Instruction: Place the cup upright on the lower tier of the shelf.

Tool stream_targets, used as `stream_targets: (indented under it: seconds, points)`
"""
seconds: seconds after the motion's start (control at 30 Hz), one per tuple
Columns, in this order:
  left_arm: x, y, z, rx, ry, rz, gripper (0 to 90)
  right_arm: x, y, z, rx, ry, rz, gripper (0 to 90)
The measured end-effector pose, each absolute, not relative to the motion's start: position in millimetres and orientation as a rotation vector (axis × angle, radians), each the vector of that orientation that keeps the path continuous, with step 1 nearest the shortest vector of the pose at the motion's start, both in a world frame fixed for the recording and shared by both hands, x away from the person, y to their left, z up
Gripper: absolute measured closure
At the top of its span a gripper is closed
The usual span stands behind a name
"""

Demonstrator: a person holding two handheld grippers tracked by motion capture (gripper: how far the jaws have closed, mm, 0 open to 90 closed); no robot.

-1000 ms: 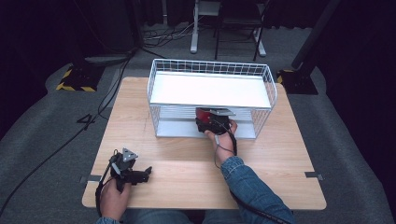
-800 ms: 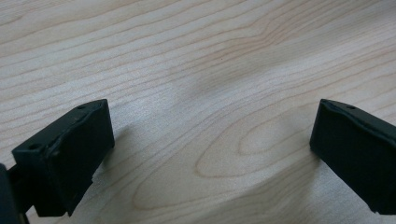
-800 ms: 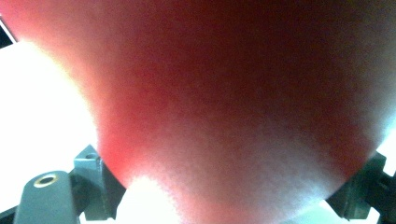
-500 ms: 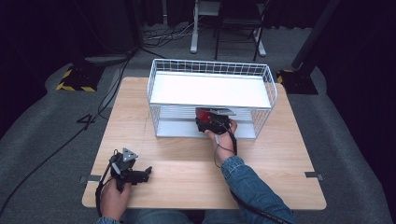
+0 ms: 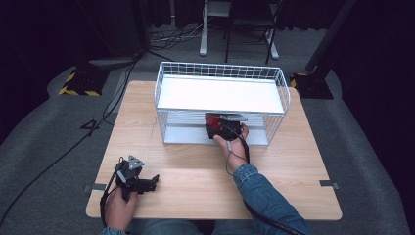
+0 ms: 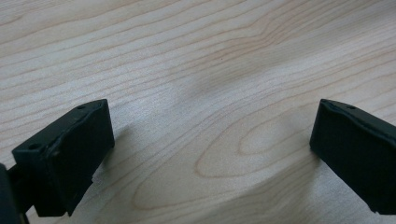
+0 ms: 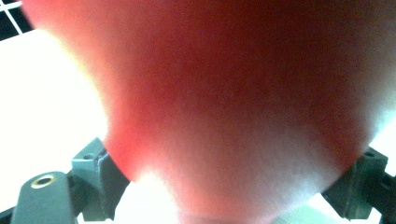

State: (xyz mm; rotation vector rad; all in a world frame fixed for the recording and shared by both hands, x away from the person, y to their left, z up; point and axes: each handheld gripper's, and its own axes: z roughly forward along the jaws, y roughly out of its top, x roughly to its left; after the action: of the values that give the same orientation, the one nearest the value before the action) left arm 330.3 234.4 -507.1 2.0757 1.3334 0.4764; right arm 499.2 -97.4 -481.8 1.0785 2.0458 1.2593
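Inside the wire rack's lower shelf, your right gripper pinched a red object, seemingly soft and light, while your left gripper gaped wide, empty.

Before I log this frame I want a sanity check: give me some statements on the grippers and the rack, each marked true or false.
1. The left gripper has its fingers apart over bare wood. True.
2. The right gripper holds something red. True.
3. The wire rack lies on the floor. False: it stands on the table.
4. The rack's top shelf carries boxes. False: it is bare white.
5. The left gripper is inside the rack. False: it is near the table's front-left corner.
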Motion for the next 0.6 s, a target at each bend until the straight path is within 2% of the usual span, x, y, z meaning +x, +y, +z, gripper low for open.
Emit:
stream_targets:
  seconds: [0.6]
  points:
    - [332, 233, -507, 2.073, 1.338, 0.476, 0.1, 472, -122, -475, 1.097, 2.074, 1.283, 16.0]
